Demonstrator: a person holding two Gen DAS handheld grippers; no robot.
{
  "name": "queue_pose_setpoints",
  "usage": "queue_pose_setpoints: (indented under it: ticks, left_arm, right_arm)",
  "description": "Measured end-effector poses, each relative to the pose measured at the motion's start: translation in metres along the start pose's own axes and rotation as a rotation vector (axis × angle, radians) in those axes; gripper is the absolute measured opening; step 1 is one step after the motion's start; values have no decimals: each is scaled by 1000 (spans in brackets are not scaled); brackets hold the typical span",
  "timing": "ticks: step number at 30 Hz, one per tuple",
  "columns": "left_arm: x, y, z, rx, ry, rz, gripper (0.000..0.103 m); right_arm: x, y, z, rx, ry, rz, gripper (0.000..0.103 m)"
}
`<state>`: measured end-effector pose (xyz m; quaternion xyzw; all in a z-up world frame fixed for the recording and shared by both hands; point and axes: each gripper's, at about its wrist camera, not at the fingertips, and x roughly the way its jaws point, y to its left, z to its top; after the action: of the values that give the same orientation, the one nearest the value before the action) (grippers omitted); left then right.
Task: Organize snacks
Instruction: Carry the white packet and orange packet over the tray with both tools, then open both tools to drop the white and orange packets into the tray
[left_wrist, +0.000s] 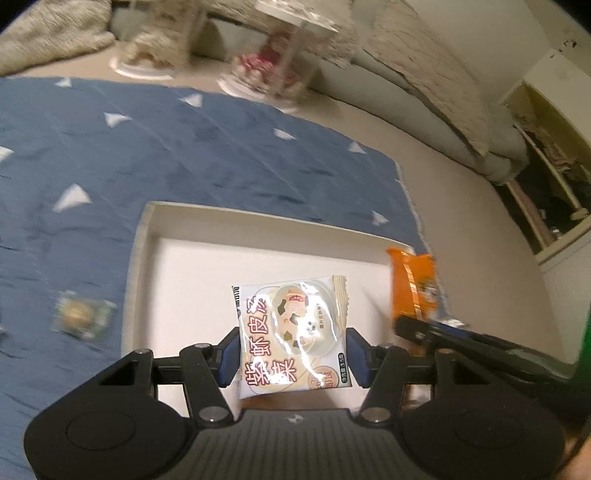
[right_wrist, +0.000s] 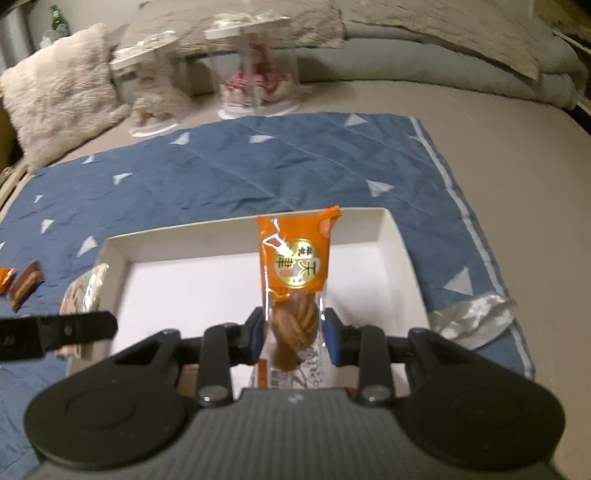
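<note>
Left gripper (left_wrist: 291, 350): pinching the white packet (left_wrist: 291, 332) by its side edges, above the near part of the tray (left_wrist: 142, 258).
Right gripper (right_wrist: 293, 338): pressed onto the orange packet (right_wrist: 295, 273) at its clear lower half, where the twisted pastry shows; above the tray's near edge.
Tray: white, shallow, on the blue cloth (left_wrist: 221, 147); bare floor where visible.
Loose snacks: green-wrapped piece (left_wrist: 81, 314) on the cloth left of the tray; small brown and orange pieces (right_wrist: 22, 284) further off; crumpled silver wrapper (right_wrist: 472, 317) just beside the tray's right wall.
White packet, handling: light, flat, glossy film — likely slippery and floppy; edge grip suits it, though a firm squeeze could crush whatever is inside.
Orange packet, handling: light, long, top-heavy flap above the pads; pastry probably brittle — gentle pinch, hold kept low on the body.
Step in hand: probably lowering both packets into the tray.
Risk: film sliding out of the pads on release; packets overlapping.
</note>
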<state>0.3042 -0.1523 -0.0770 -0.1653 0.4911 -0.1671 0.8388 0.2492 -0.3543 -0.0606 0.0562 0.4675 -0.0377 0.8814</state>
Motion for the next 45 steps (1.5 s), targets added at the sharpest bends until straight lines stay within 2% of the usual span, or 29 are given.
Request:
queue_pose_setpoints:
  ticks: [5,16,19,20,21,24,25,26,27,28,31,39,45]
  left_arm:
    - [18,-16,-6,2,22,-57,59]
    - [36,-28,-7,30,57,-88,59]
    - [41,-30,-7,26,68,-105,59]
    - [43,-31,-7,26,70,-111,59]
    - [44,-31,-7,26,73,-117,59]
    - [50,-33,-9,-4,86,-156,59]
    - [52,-33,-10,-20,93,-170,61]
    - [53,-33,-12,-35,98,-180,71]
    - [54,-33,-13,-47,101,-185,75]
    - [56,-34,-15,-56,104,-185,80]
    - [60,-37,-17,-50,129,-155,81]
    - [47,-44,-18,60,117,-90,82]
    - [34,-39,-20,73,111,-65,82]
  right_arm:
    - [12,-17,0,36,0,-16,38]
    - [38,-28,8,-44,-18,-61,44]
    - [41,-32,9,-46,-24,-71,53]
    - [40,-33,9,-40,-33,-69,63]
    - [38,-33,10,-32,-44,-68,67]
    - [33,-36,13,-3,-51,-46,68]
    - [32,-37,14,11,-50,-43,68]
    - [30,-39,15,29,-48,-35,68]
    - [30,-41,15,44,-44,-27,68]
    - [29,-43,15,57,-38,-23,68]
    - [30,-45,15,61,-23,-35,68]
    - [26,-47,6,43,30,-55,68]
    - [16,-46,2,43,43,-57,68]
